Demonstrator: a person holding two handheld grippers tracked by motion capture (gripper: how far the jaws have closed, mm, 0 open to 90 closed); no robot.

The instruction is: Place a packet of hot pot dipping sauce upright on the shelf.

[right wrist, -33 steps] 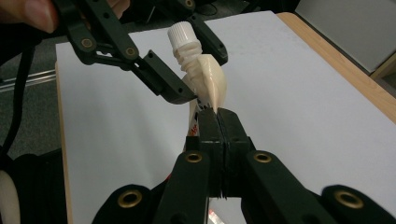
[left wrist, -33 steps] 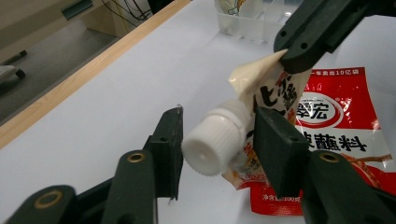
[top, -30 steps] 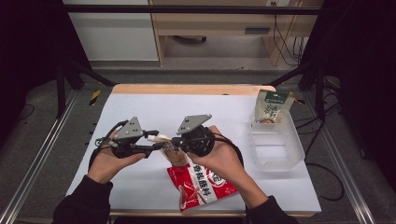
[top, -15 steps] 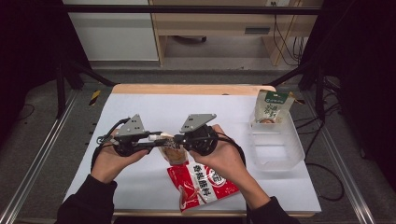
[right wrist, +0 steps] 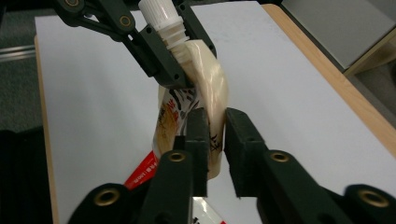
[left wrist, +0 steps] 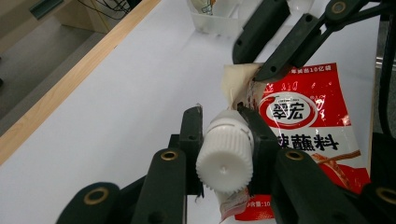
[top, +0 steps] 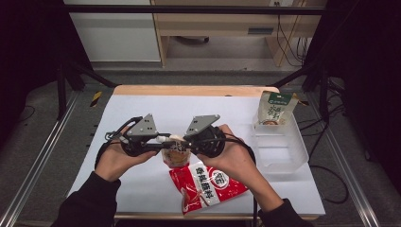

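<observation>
Left gripper [left wrist: 223,161] clamps ribbed white screw cap [left wrist: 225,156] of cream soft spouted pouch [right wrist: 205,100]; right gripper [right wrist: 211,142] pinches pouch body. Red printed sachet [top: 205,187] lies on white table [top: 213,111] just below both.

From the high view, the spout pouch [top: 175,152] sits half hidden between the two grippers, its print too small to read. The red sachet [top: 206,186] lies partly under the person's right hand [top: 236,158]. In the left gripper view the white cap [left wrist: 225,155] covers most of the pouch, and the sachet's lower edge is cut off. The carton [top: 276,108] in the clear tub [top: 280,145] carries unreadable lettering.
</observation>
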